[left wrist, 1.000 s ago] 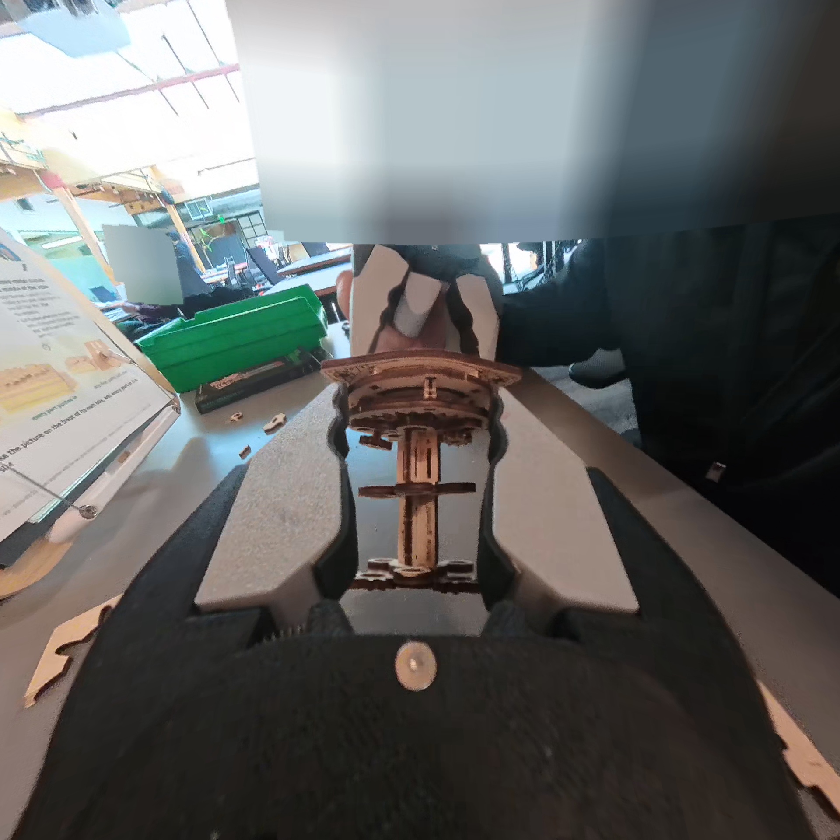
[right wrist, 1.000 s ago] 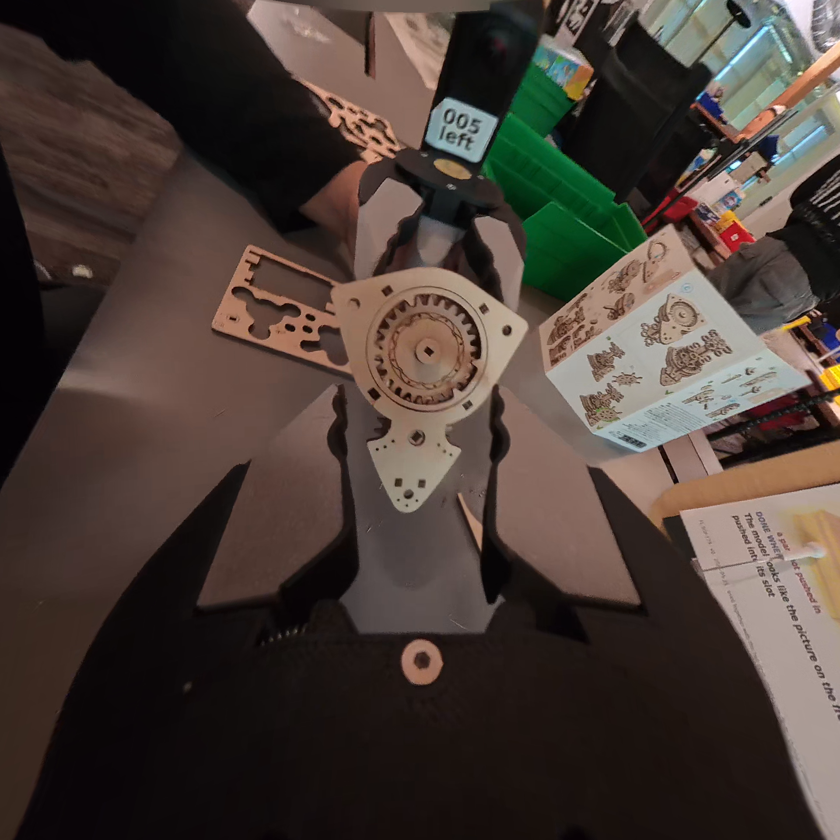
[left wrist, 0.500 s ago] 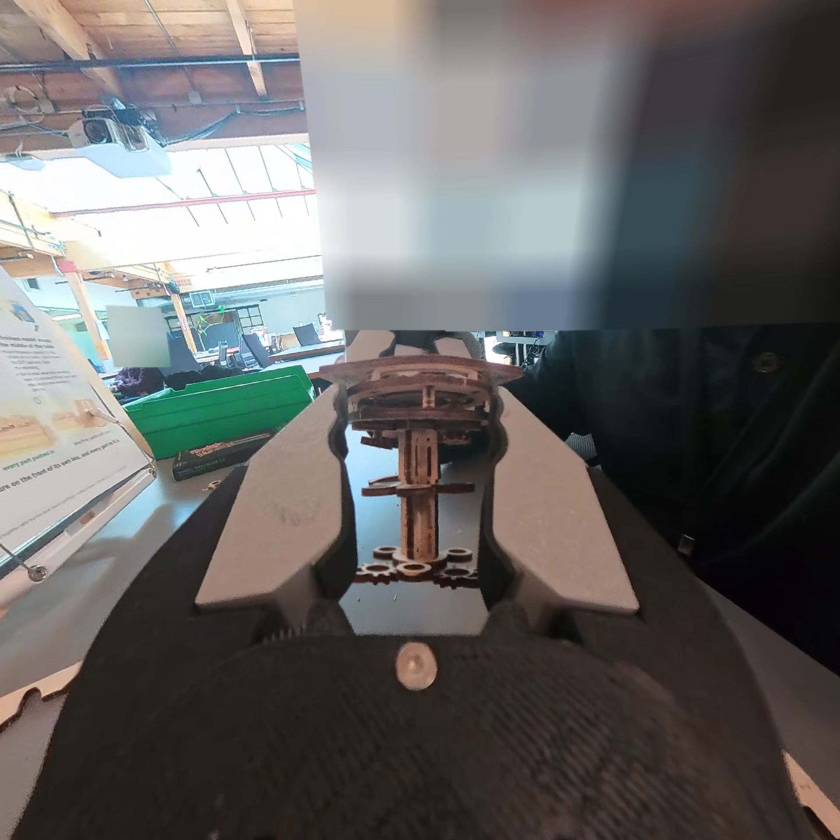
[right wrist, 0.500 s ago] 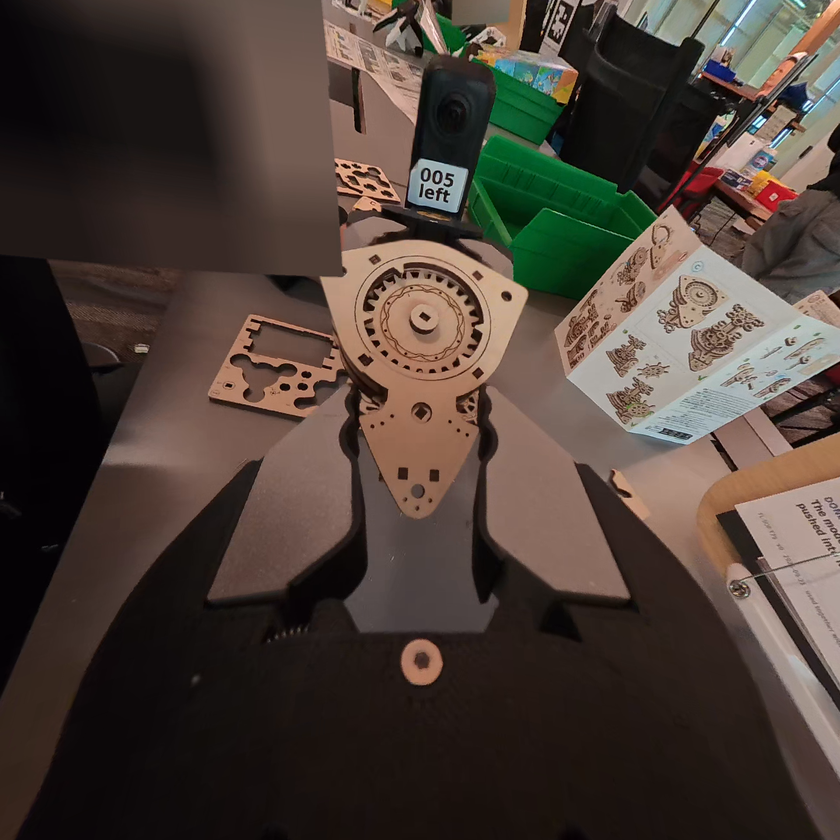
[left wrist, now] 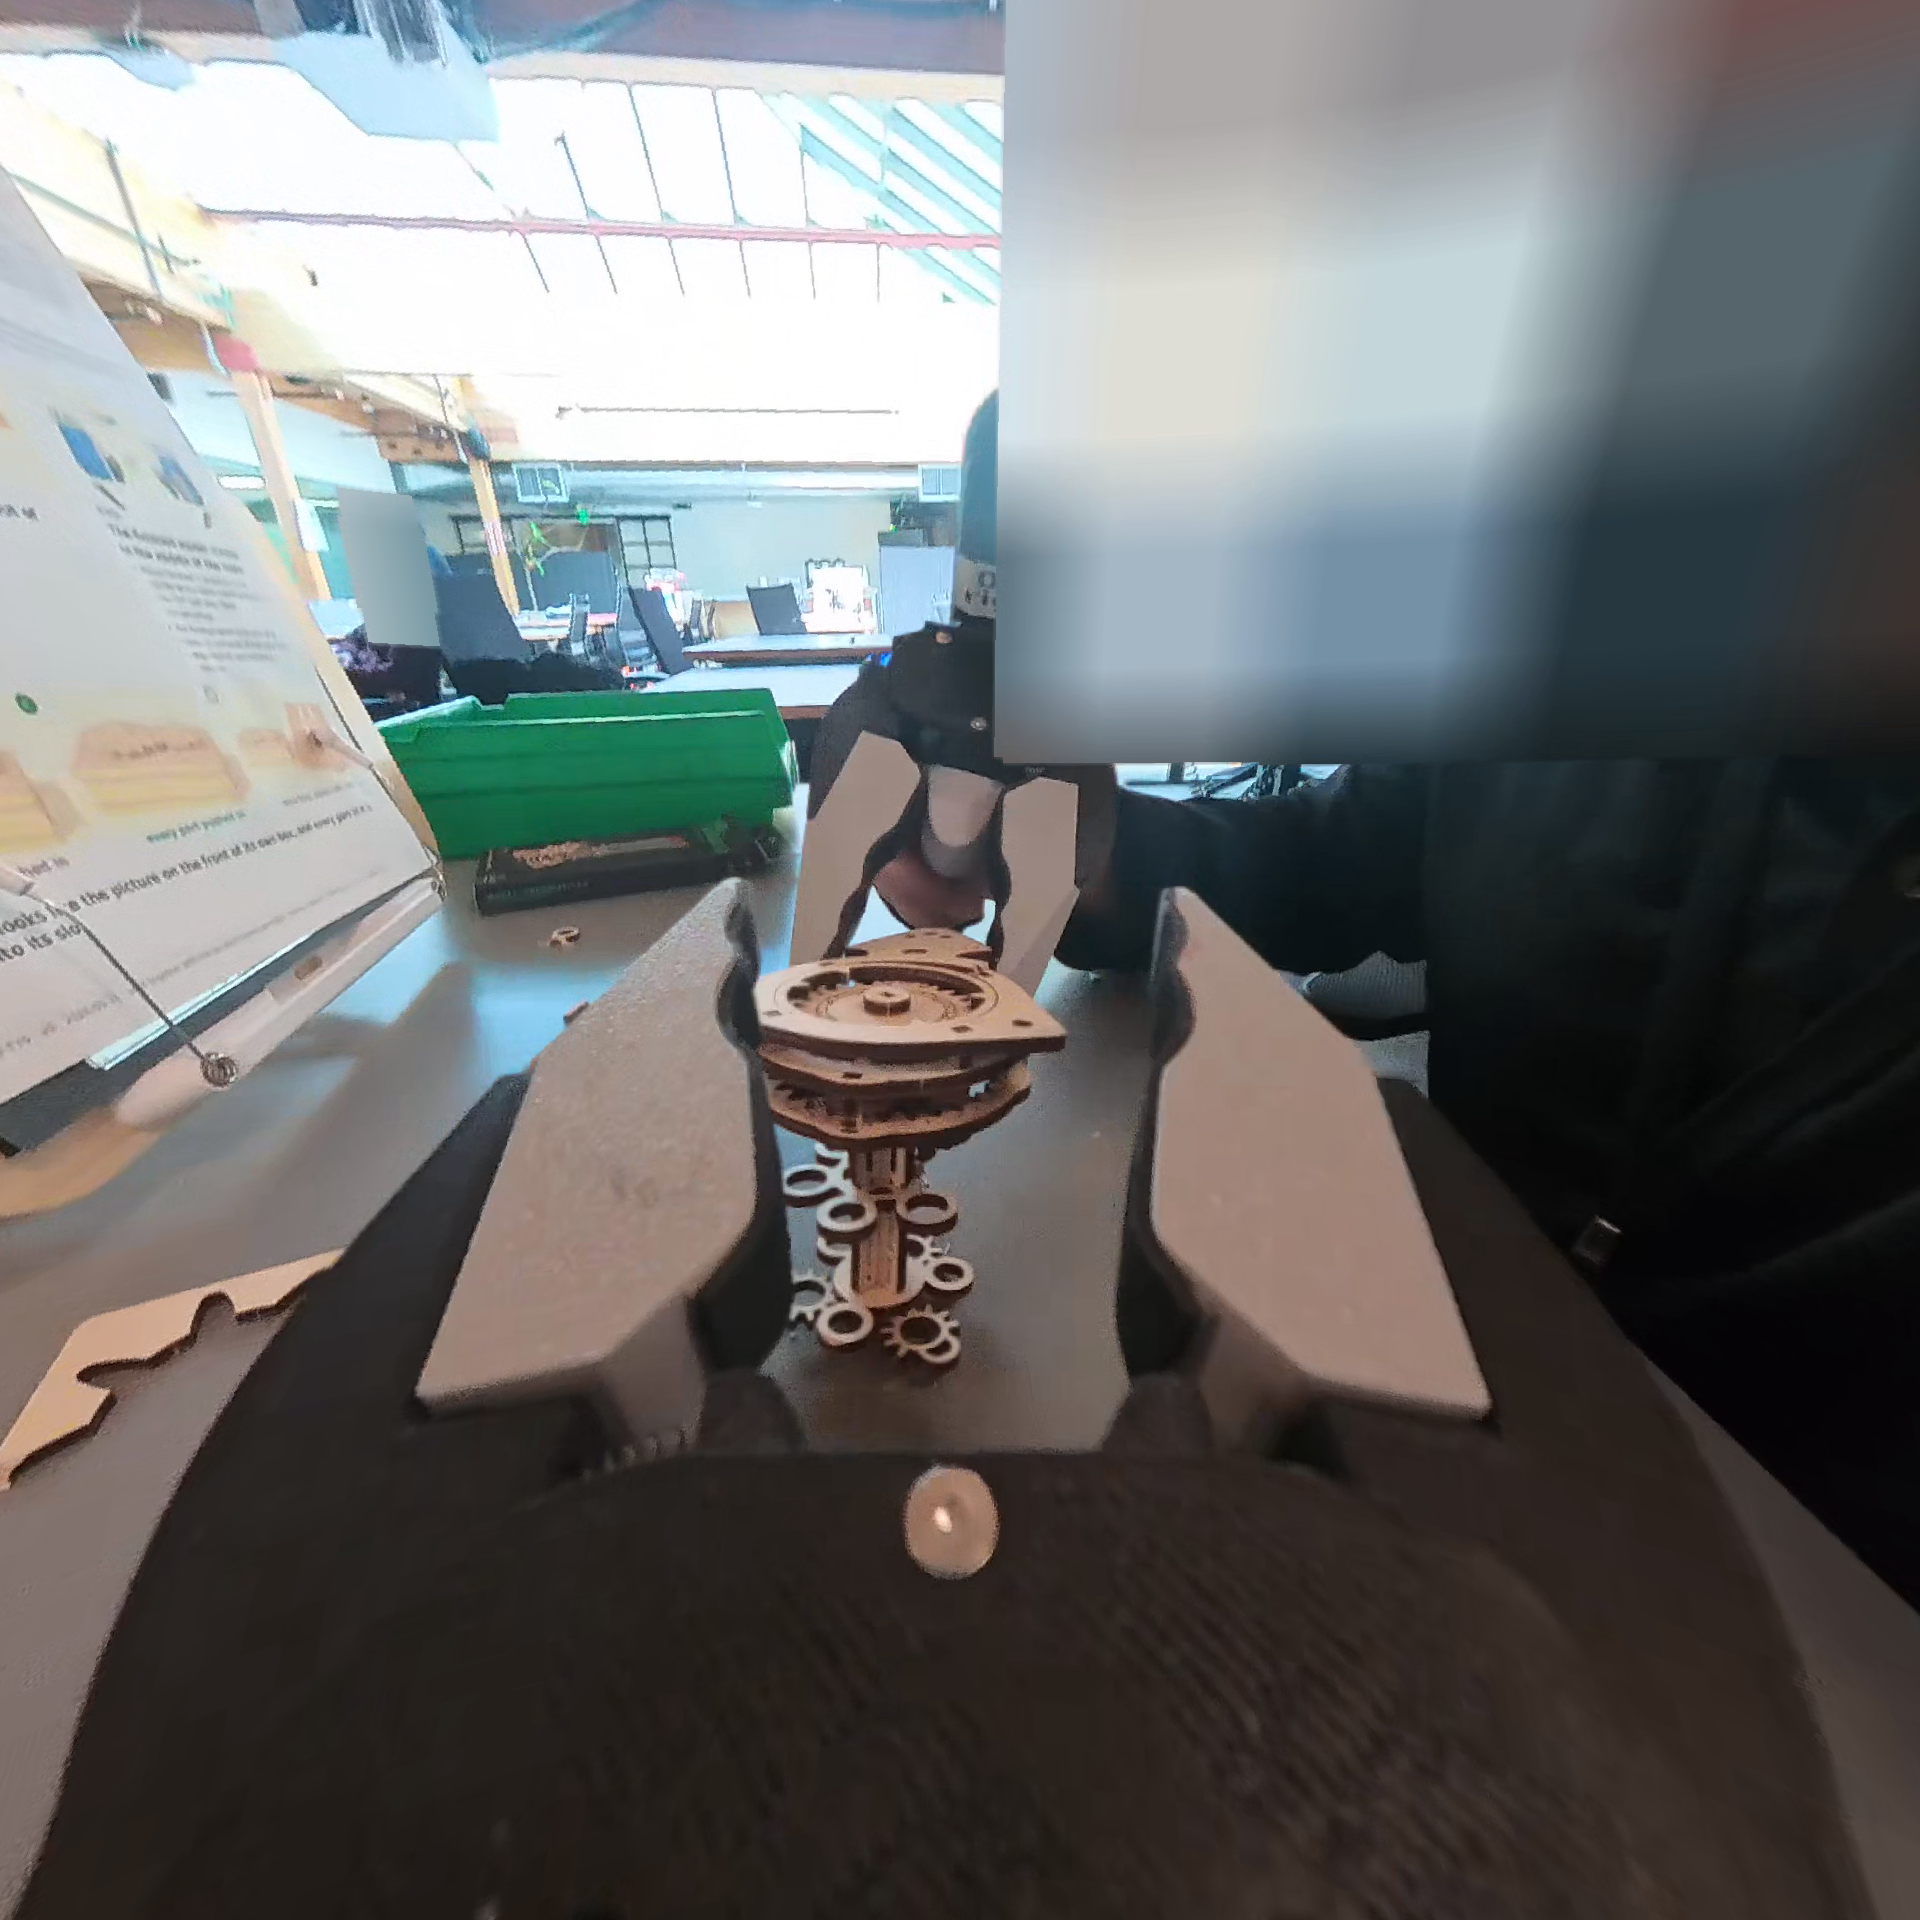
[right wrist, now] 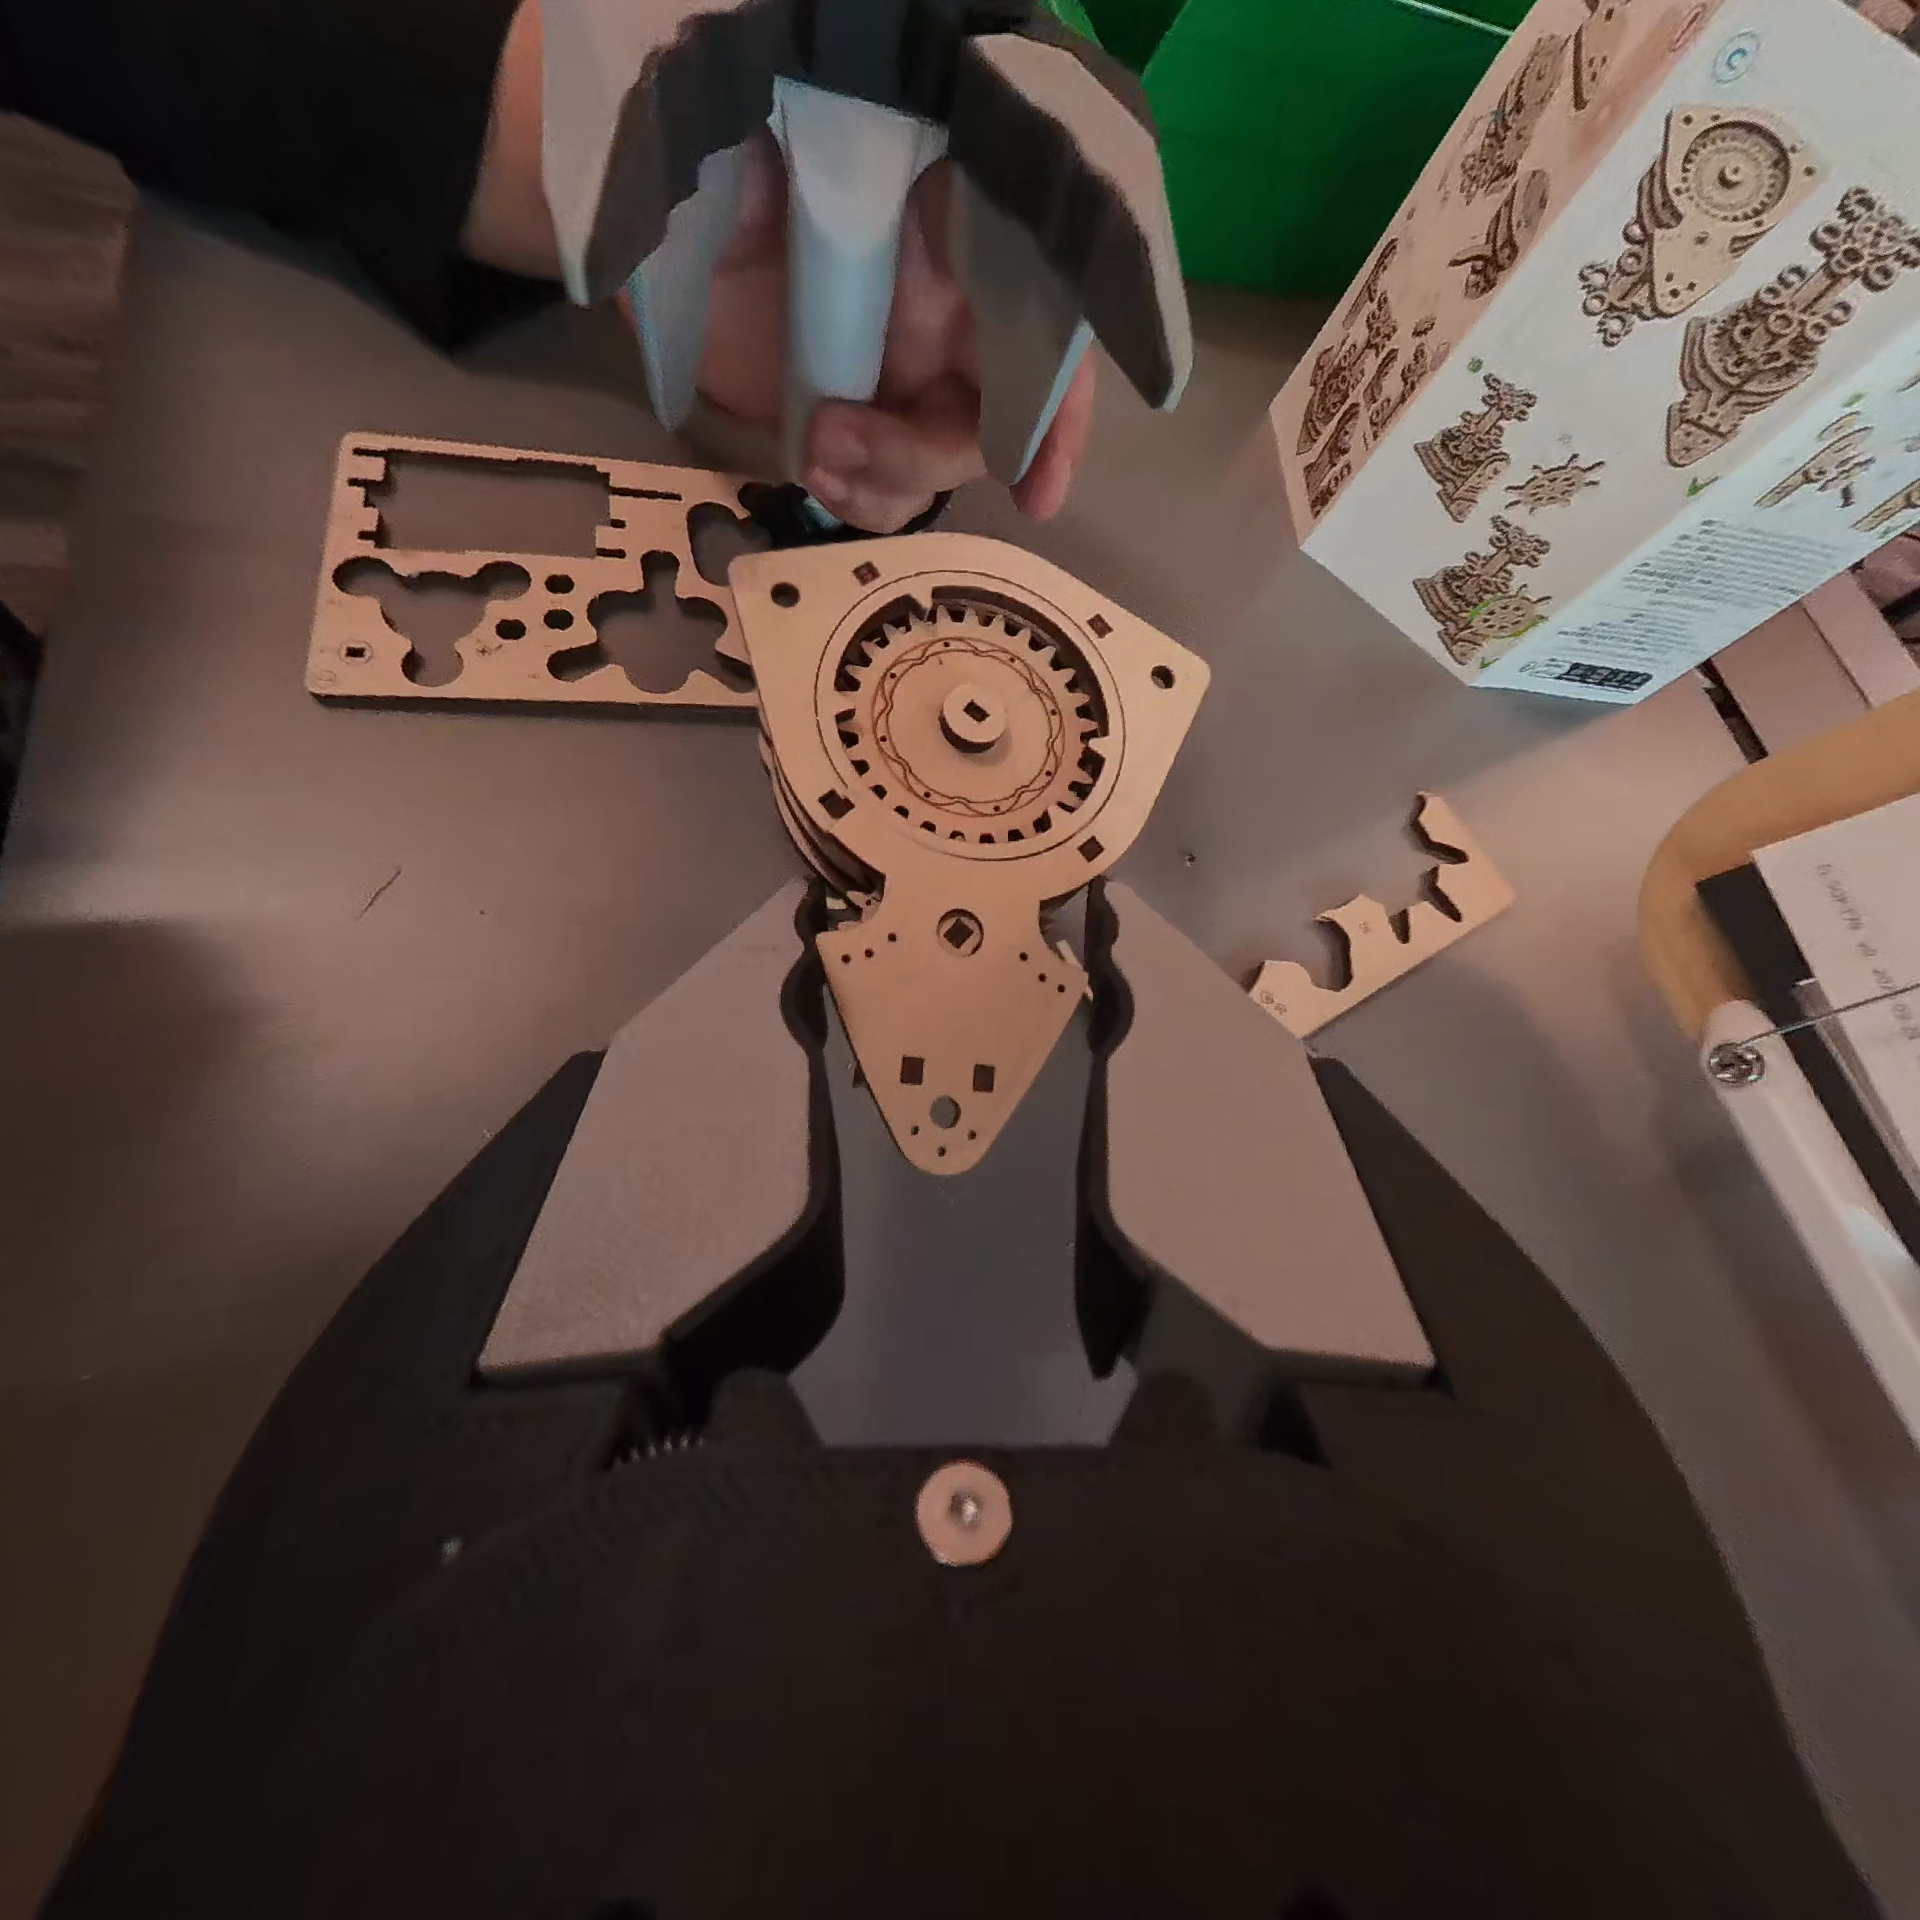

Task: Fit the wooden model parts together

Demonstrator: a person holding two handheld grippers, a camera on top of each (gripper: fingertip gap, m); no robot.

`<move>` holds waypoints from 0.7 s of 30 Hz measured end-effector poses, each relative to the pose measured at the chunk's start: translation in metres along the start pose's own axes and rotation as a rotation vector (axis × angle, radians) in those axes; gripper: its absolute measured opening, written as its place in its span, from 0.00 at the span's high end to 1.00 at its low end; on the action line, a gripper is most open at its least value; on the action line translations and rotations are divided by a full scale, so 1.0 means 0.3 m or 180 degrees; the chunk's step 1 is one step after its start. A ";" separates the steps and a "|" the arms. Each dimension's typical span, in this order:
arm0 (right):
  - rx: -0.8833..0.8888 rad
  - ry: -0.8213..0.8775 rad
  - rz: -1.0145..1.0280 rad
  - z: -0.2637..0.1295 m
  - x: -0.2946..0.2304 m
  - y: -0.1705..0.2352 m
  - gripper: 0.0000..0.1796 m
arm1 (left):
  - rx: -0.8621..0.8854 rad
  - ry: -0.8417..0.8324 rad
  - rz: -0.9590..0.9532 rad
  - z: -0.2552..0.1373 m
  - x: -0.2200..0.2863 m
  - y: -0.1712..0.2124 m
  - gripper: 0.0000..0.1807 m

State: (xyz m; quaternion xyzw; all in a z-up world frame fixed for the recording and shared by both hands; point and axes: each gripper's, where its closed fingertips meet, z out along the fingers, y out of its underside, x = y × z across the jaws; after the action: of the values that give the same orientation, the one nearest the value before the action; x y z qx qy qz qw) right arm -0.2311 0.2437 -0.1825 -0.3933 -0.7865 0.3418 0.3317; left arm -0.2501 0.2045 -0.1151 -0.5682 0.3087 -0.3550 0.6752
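The wooden gear model (left wrist: 902, 1049) stands upright on the grey table (left wrist: 416, 1091), with its stack of plates on top and small gears at its foot. My left gripper (left wrist: 954, 899) is open wide, one finger on each side of the model and apart from it. My right gripper (right wrist: 954, 914) is shut on the model's pointed tail plate (right wrist: 951, 1049). From above, the model's ring gear (right wrist: 971, 717) faces the right wrist camera. The left gripper (right wrist: 862, 312) shows blurred beyond the model. The right gripper (left wrist: 923, 940) shows behind the model in the left wrist view.
A punched-out wooden sheet (right wrist: 520, 582) lies left of the model and a scrap piece (right wrist: 1382, 925) lies right. The kit box (right wrist: 1621, 343) stands at the right. Green bins (left wrist: 592, 758), a dark flat box (left wrist: 613, 868) and an instruction stand (left wrist: 156, 727) are nearby. A person's dark sleeve (left wrist: 1558, 935) is close. My hands' fingertips stand some 8 cm from each other. The scrap piece (right wrist: 1382, 925) lies around 15 cm away from my right fingertips.
My left gripper has opened and let go of the model's top plates. The model has come down to the table. My right gripper has kept its hold on the tail plate.
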 end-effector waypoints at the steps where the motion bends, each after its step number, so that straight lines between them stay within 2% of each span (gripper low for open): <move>1: 0.0015 -0.0014 0.0029 0.000 0.002 0.000 0.74 | -0.0038 -0.0023 -0.0005 0.002 -0.002 0.005 0.58; 8: 0.0211 -0.0090 0.0150 0.002 0.001 -0.023 0.73 | -0.0056 -0.0232 -0.0128 -0.013 -0.047 -0.006 0.54; 11: 0.0363 -0.0120 0.0098 -0.028 0.004 -0.044 0.65 | -0.0001 -0.0246 -0.0090 -0.028 -0.050 -0.036 0.52; 13: 0.0730 -0.0221 0.0134 -0.088 0.004 -0.099 0.61 | 0.0282 -0.0233 -0.0162 -0.050 -0.050 -0.105 0.53; 15: 0.1272 -0.0318 0.0290 -0.177 0.019 -0.169 0.56 | 0.0724 -0.0192 -0.0326 -0.089 -0.052 -0.192 0.62; 17: 0.1831 -0.0386 0.0545 -0.277 0.055 -0.221 0.55 | 0.0939 -0.0132 -0.0465 -0.116 -0.053 -0.230 0.80; 19: 0.2259 -0.0366 0.0871 -0.358 0.118 -0.230 0.59 | 0.0466 -0.0207 -0.0449 -0.096 -0.066 -0.158 0.94; 20: 0.2356 -0.0329 0.1030 -0.381 0.153 -0.216 0.60 | 0.0015 -0.0370 -0.0375 -0.084 -0.088 -0.088 0.95; 21: 0.2317 -0.0249 0.1177 -0.385 0.189 -0.184 0.62 | -0.0430 -0.0598 -0.0304 -0.083 -0.119 -0.016 0.90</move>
State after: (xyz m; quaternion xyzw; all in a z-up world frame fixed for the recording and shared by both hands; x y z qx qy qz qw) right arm -0.1882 0.2982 -0.0610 -0.3717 -0.5423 0.6662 0.3519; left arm -0.2912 0.2200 -0.1139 -0.6572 0.2398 -0.3102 0.6437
